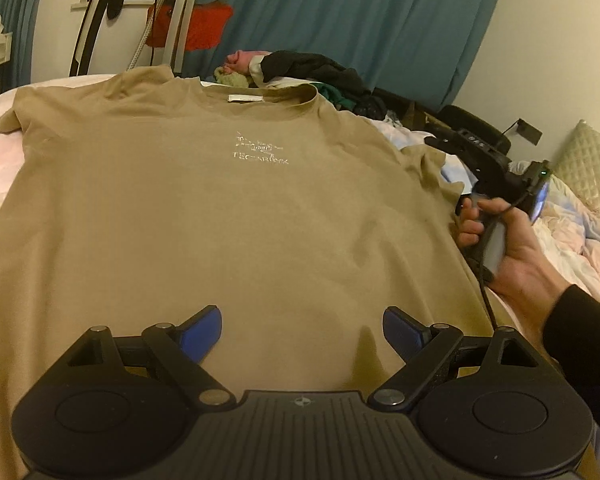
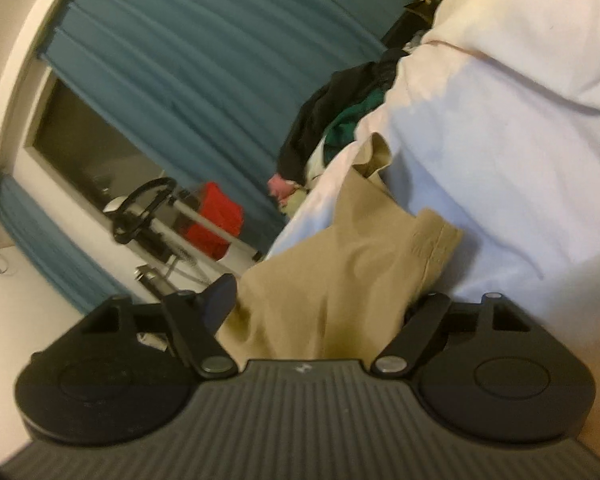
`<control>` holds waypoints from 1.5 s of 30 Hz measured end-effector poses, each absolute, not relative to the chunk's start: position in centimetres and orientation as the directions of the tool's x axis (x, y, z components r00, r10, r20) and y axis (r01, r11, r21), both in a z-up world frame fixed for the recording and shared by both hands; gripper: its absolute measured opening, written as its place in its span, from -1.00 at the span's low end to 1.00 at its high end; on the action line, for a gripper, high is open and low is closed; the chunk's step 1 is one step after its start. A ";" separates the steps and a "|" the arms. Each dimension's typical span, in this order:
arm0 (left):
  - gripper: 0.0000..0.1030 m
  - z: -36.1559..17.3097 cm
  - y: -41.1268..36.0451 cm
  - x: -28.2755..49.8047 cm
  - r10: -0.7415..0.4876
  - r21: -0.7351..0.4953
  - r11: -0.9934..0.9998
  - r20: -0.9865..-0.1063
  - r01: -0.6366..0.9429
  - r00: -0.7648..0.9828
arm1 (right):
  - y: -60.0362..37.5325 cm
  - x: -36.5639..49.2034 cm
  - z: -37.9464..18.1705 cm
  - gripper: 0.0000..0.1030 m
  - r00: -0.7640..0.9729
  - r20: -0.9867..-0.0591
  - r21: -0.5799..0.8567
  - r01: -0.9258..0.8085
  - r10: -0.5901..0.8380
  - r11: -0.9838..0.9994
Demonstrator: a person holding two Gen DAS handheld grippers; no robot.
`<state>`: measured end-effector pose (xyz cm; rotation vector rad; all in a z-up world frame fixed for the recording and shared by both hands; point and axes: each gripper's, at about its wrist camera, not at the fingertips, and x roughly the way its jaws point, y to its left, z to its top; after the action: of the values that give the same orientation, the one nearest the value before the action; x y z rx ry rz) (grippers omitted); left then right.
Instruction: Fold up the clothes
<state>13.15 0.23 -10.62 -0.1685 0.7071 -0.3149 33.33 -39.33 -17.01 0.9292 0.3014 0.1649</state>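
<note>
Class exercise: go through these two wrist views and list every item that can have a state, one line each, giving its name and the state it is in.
Tan T-shirt: spread flat on the bed, front up, not yet folded.
Right sleeve: rumpled, lying between the right jaws.
Left hand-held gripper: open, above the shirt's lower part.
Right hand-held gripper: open around sleeve fabric.
Clothes pile: heaped, unfolded.
Blue curtain: drawn.

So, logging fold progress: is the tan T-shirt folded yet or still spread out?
Spread out. The tan T-shirt lies flat on the bed, front print up, collar and both sleeves showing, no fold made.
</note>
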 end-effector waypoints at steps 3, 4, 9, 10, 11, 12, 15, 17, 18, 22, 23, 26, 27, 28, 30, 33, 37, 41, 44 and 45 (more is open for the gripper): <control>0.73 -10.9 -0.2 13.6 -0.327 -0.243 0.944 -0.607 0.222 0.724 | -39.1 35.6 -16.9 0.52 0.950 -0.204 0.780 0.011 0.238 0.625; 0.73 -10.9 -0.5 13.8 -0.325 -0.238 0.945 -0.608 0.224 0.725 | -39.0 36.5 -16.8 0.36 0.948 -0.226 0.765 0.030 0.224 0.643; 0.73 -10.6 -0.7 14.3 -0.294 -0.217 0.955 -0.606 0.202 0.739 | -40.1 37.8 -15.5 -0.84 0.944 -0.309 0.731 0.158 0.115 0.664; 0.73 -10.4 -0.5 14.5 -0.293 -0.225 0.955 -0.610 0.193 0.736 | -40.3 37.3 -15.1 -0.85 0.949 -0.301 0.715 0.160 0.094 0.680; 0.73 -10.2 -0.2 14.6 -0.292 -0.233 0.955 -0.617 0.185 0.730 | -40.3 36.8 -14.2 -0.85 0.952 -0.298 0.690 0.163 0.072 0.705; 0.73 -9.8 0.2 14.5 -0.287 -0.237 0.956 -0.620 0.175 0.730 | -40.1 36.3 -13.1 -0.86 0.955 -0.293 0.668 0.165 0.053 0.726; 0.73 -8.6 2.0 13.5 -0.258 -0.224 0.963 -0.602 0.150 0.756 | -39.0 35.0 -9.3 -0.87 0.962 -0.273 0.591 0.167 0.000 0.789; 0.73 -7.5 3.1 13.2 -0.240 -0.211 0.967 -0.587 0.140 0.773 | -37.0 34.4 -6.2 -0.87 0.967 -0.252 0.522 0.162 -0.031 0.837; 0.73 -6.9 3.8 13.0 -0.233 -0.213 0.968 -0.575 0.132 0.784 | -35.7 34.2 -4.6 -0.87 0.970 -0.240 0.481 0.160 -0.046 0.862; 0.74 -5.0 6.7 12.3 -0.211 -0.239 0.967 -0.538 0.092 0.816 | -28.6 33.3 0.5 -0.86 0.970 -0.217 0.273 0.170 -0.112 0.947; 0.74 -4.6 7.4 12.1 -0.199 -0.239 0.968 -0.533 0.079 0.823 | -26.6 33.1 1.6 -0.86 0.970 -0.210 0.218 0.170 -0.124 0.961; 0.74 -4.0 10.0 11.9 -0.158 -0.247 0.968 -0.517 0.030 0.841 | -19.3 33.1 2.7 -0.86 0.975 -0.189 0.047 0.128 -0.117 0.991; 0.74 -3.9 10.9 11.9 -0.148 -0.257 0.966 -0.512 0.014 0.846 | -16.7 33.1 2.7 -0.86 0.977 -0.187 -0.012 0.106 -0.107 0.994; 0.74 -3.8 11.9 11.9 -0.141 -0.272 0.962 -0.508 -0.003 0.850 | -14.0 33.2 2.6 -0.86 0.978 -0.186 -0.073 0.083 -0.096 0.994; 0.74 -3.8 13.8 12.2 -0.121 -0.298 0.954 -0.499 -0.039 0.858 | -9.0 33.6 1.3 -0.86 0.977 -0.205 -0.174 0.027 -0.064 0.984; 0.74 -4.0 15.9 12.2 -0.074 -0.295 0.952 -0.491 -0.085 0.868 | -2.5 34.8 -2.1 -0.86 0.961 -0.277 -0.244 -0.067 -0.003 0.967; 0.75 -5.1 17.8 13.3 -0.051 -0.297 0.947 -0.524 -0.126 0.850 | 3.1 36.5 -6.9 -0.83 0.932 -0.363 -0.345 -0.124 -0.010 0.930; 0.74 -6.3 18.1 14.2 -0.056 -0.301 0.944 -0.546 -0.133 0.836 | 3.1 38.4 -8.1 -0.56 0.896 -0.443 -0.225 -0.135 0.022 0.965; 0.74 -6.8 17.9 15.0 -0.074 -0.308 0.943 -0.556 -0.123 0.828 | 1.5 37.7 -6.7 0.75 0.893 -0.438 -0.112 -0.165 0.101 0.980; 0.74 -7.0 17.8 15.2 -0.075 -0.305 0.945 -0.557 -0.120 0.827 | 0.9 37.2 -6.0 0.80 0.900 -0.422 -0.084 -0.164 0.114 0.983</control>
<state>15.23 17.79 -7.01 -0.3387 0.5997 0.0245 37.16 0.92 -6.03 -0.1181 0.4288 0.1441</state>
